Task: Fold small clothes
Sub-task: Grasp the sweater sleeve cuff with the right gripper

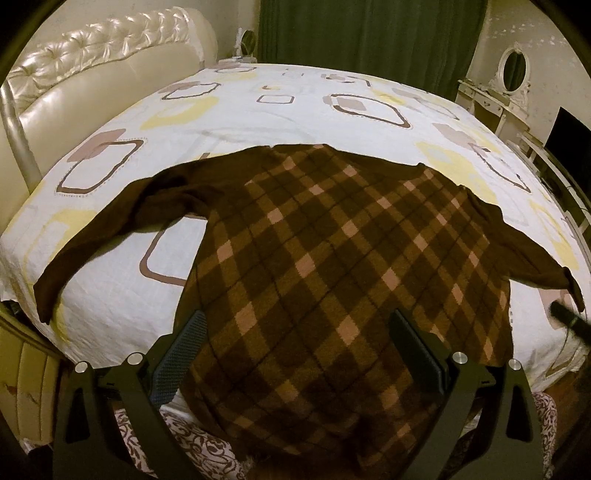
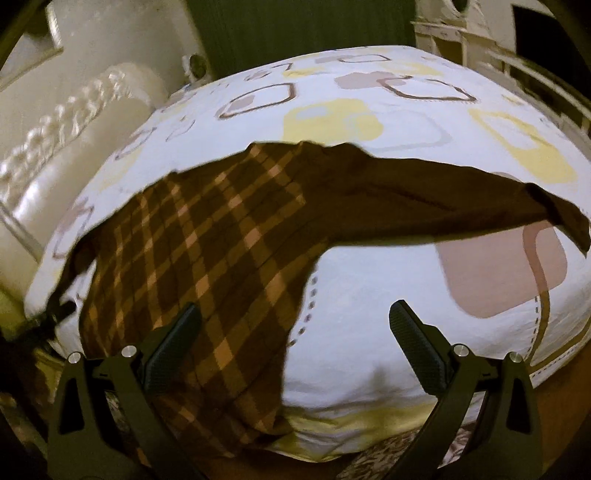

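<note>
A brown plaid sweater (image 1: pixel 325 251) lies flat on the bed, plain brown sleeves spread to both sides and its hem hanging over the near edge. My left gripper (image 1: pixel 299 332) hovers open above the lower body of the sweater, nothing between its fingers (image 1: pixel 184 347). In the right wrist view the sweater (image 2: pixel 207 251) fills the left half, and its right sleeve (image 2: pixel 424 199) stretches away to the right. My right gripper (image 2: pixel 295 325) is open over the sweater's right side edge and bare sheet. Its dark tip (image 1: pixel 565 314) shows near the sleeve cuff.
The bed sheet (image 1: pixel 122 295) is white with brown and yellow squares. A cream tufted headboard (image 1: pixel 92 74) stands left, a green curtain (image 1: pixel 369 33) behind, a white vanity with oval mirror (image 1: pixel 513 70) and a dark screen (image 1: pixel 569 136) right. A person's patterned garment (image 1: pixel 192 446) shows below.
</note>
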`<state>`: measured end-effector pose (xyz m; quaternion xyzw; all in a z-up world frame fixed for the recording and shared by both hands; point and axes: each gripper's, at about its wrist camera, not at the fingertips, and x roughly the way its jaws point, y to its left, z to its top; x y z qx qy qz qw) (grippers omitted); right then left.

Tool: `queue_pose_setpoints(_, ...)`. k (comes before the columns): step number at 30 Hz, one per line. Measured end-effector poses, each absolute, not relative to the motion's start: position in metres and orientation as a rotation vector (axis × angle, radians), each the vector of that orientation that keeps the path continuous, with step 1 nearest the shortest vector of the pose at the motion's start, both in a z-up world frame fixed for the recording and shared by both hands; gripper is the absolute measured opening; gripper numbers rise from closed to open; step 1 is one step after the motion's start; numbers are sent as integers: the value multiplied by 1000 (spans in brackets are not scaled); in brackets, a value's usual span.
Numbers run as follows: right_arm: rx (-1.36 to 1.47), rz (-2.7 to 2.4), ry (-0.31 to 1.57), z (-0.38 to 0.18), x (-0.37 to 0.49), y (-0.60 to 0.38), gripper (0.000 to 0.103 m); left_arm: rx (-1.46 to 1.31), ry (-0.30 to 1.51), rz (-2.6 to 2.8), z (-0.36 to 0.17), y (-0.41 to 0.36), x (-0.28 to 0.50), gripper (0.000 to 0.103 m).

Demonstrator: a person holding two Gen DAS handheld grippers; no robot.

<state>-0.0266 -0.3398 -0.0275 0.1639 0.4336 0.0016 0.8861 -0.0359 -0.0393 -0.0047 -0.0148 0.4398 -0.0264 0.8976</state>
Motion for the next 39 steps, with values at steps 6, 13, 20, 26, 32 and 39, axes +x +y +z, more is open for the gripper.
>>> queue_pose_setpoints(6, 542, -57, 846, -17, -31, -440, 101, -34, 945, -40, -14, -33, -30, 99)
queue_pose_setpoints(13, 916, -306, 764, -43, -77, -604, 68, -21, 959, -14, -19, -28, -22, 99)
queue_pose_setpoints(20, 1166, -402, 713, -93, -107, -683, 64, -42, 979, 27, -25, -23, -8, 98)
queue_pose_setpoints(26, 1312, -379, 613, -117, -99, -704, 64, -36, 997, 42, -29, -29, -3, 99)
queue_pose_setpoints(32, 1324, -384, 582, -120, -97, -715, 49, -22, 1005, 39, -30, -38, -1, 99)
queue_pose_setpoints(39, 1333, -286, 627, -132, -92, -723, 6, -10, 1017, 31, -30, -47, 2, 98)
